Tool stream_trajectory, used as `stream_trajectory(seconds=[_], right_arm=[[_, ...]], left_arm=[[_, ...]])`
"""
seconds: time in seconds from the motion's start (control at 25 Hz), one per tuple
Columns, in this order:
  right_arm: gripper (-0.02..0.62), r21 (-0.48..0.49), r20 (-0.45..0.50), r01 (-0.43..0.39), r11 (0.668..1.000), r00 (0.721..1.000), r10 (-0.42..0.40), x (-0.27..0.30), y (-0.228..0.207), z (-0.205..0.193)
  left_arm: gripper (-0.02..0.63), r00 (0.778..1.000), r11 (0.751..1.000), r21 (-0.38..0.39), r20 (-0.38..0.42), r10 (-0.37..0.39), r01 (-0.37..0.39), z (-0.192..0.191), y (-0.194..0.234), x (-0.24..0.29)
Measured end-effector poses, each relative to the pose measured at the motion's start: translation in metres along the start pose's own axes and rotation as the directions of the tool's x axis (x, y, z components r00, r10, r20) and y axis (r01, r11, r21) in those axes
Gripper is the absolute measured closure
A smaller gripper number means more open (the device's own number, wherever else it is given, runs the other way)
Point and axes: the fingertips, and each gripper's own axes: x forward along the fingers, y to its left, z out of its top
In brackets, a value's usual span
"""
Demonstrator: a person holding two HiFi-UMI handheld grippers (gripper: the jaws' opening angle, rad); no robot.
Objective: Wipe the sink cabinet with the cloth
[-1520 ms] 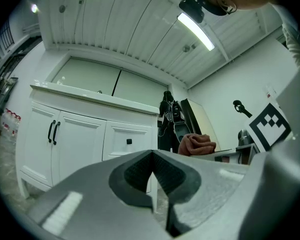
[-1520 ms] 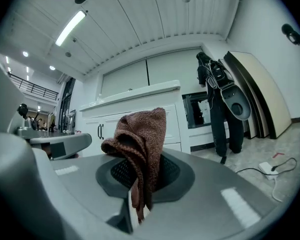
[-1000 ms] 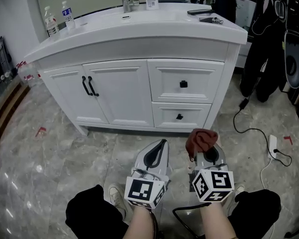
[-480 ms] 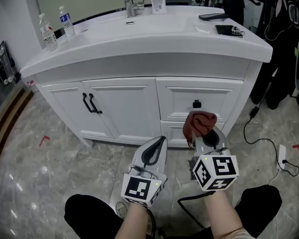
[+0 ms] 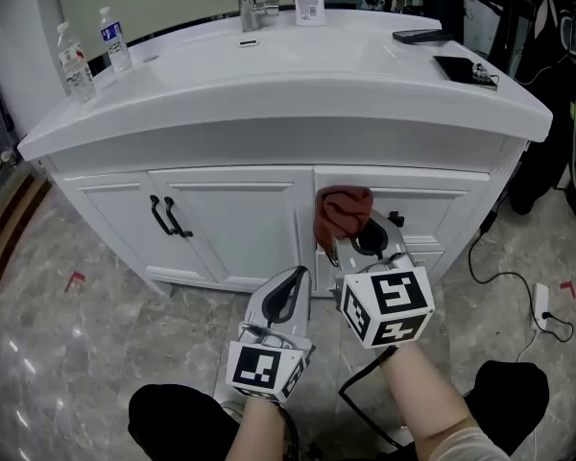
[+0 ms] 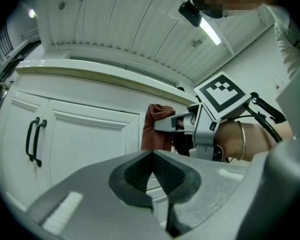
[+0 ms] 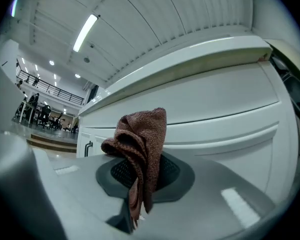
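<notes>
The white sink cabinet (image 5: 226,229) fills the head view, with double doors at left and drawers at right. A reddish-brown cloth (image 5: 342,211) is bunched in my right gripper (image 5: 357,238), which is shut on it and held up close to the cabinet front by the top drawer's left edge. In the right gripper view the cloth (image 7: 140,139) stands folded above the pads, with the cabinet front (image 7: 225,109) just behind. My left gripper (image 5: 300,279) hangs lower and to the left, shut and empty. The left gripper view shows its closed pads (image 6: 152,171) and the cloth (image 6: 157,126) beyond.
On the countertop (image 5: 298,60) stand two water bottles (image 5: 75,65), a faucet (image 5: 247,3), a white container (image 5: 309,3), a phone (image 5: 420,36) and a dark item (image 5: 464,68). A black door handle pair (image 5: 165,217) sits at left. A cable and power strip (image 5: 540,305) lie on the floor at right.
The view has come closer to the cabinet. My right gripper has carried the cloth up and to the left, from before the lower drawer to the top drawer's left edge.
</notes>
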Motion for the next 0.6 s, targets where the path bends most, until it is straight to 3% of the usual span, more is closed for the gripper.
stream_trajectory(seconds=[0.32,0.6], right_arm=[[0.517,-0.019,-0.029,0.007,1.000,1.000,-0.007,0.016,-0.010,-0.005],[0.517,-0.043,-0.072,0.054,0.998,0.996,-0.057,0.000,-0.044,-0.012]], left_arm=[[0.605,1.000,1.000,-0.011,-0.006,0.027,-0.027,-0.009,0.007,-0.008],[0.605,0.999,0.999,0.027,-0.016,-0.042,0.042,-0.009,-0.022,0.002]])
